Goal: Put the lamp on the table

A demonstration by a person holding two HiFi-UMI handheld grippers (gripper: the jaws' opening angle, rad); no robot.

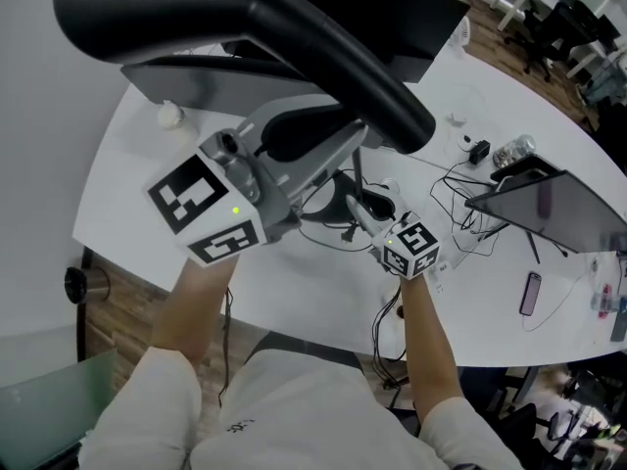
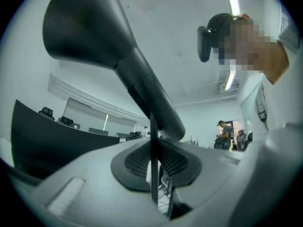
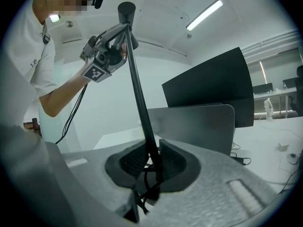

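A black lamp is held up between both grippers over the white table. Its big cone-shaped head fills the top of the head view and shows in the left gripper view as the lamp head. My left gripper is shut on the thin upper rod, just below the neck. My right gripper is shut lower on the slanted stem, where black cord hangs between the jaws. The right gripper view shows the left gripper up near the top. The lamp's base is hidden.
A black monitor and a grey laptop lid stand at the table's far side. To the right lie a dark tablet, a phone and loose cables. A small white object sits far left.
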